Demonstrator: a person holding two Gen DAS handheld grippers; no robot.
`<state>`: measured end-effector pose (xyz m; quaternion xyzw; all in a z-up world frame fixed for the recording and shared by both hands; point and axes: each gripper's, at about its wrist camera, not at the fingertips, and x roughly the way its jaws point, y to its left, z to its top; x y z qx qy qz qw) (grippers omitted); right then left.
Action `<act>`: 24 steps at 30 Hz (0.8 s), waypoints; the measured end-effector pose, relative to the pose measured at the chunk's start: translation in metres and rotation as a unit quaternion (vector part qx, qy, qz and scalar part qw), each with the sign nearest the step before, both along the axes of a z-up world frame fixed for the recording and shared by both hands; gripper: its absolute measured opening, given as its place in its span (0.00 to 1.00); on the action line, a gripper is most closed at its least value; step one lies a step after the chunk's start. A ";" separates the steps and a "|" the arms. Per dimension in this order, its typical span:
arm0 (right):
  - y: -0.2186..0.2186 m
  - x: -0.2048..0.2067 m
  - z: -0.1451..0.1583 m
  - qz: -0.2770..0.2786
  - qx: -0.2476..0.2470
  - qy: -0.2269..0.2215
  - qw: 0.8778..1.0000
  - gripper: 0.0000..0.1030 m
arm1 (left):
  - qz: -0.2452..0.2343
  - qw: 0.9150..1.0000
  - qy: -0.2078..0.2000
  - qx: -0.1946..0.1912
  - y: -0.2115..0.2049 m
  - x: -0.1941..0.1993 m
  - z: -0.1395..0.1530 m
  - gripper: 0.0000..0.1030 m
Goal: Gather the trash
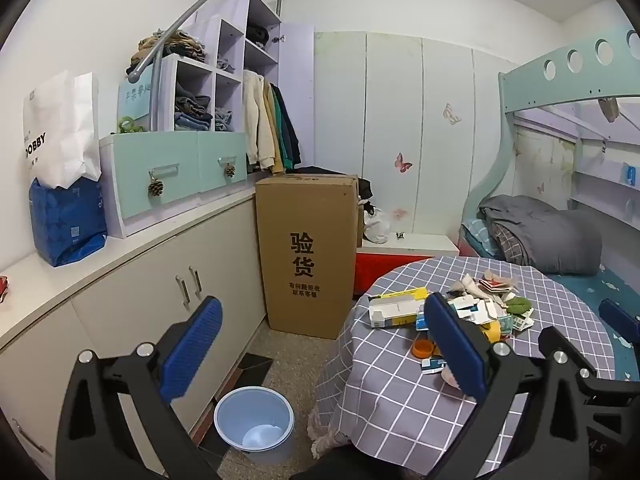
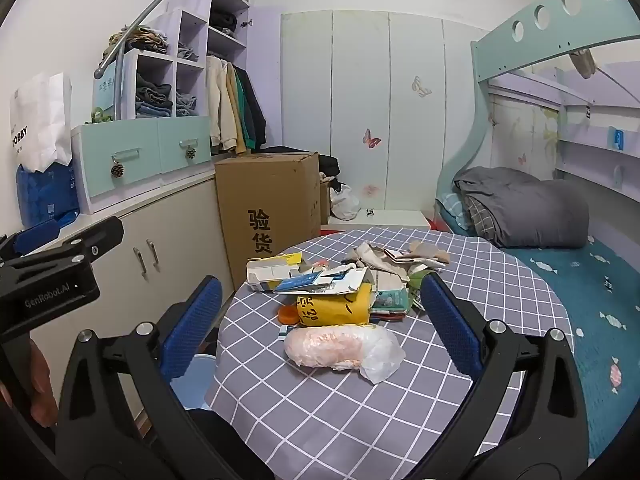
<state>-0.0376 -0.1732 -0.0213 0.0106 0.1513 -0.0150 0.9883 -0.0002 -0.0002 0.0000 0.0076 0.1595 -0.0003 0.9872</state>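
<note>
Nearest my right gripper [image 2: 320,320], whose blue fingers are spread wide on nothing, lies a clear plastic bag of pinkish stuff [image 2: 340,347] on the checked table [image 2: 480,280], with the trash pile [image 2: 340,280] of torn cartons and paper just behind it. Off to the left my left gripper [image 1: 320,344] gapes just as empty above the blue bin [image 1: 254,420] on the floor beside the table. Nothing seems collected yet, so I reckon the next move is dropping the right fingers around that bag, closing, then carrying it over to the bin.
</note>
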 end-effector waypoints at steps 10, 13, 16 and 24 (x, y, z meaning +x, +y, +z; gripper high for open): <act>0.000 0.000 0.000 0.000 0.001 0.002 1.000 0.94 | 0.003 1.000 0.000 -0.001 0.001 -0.002 -0.001 0.96; 0.002 0.000 0.001 0.002 0.000 0.003 1.000 0.94 | 0.001 1.000 0.002 0.001 -0.013 0.000 -0.006 0.96; 0.001 0.000 0.003 0.000 0.003 0.003 1.000 0.94 | 0.000 1.000 0.003 0.001 -0.008 0.000 -0.004 0.96; -0.003 0.000 -0.007 0.002 0.004 0.004 1.000 0.94 | -0.001 1.000 0.005 0.001 -0.019 0.003 -0.009 0.96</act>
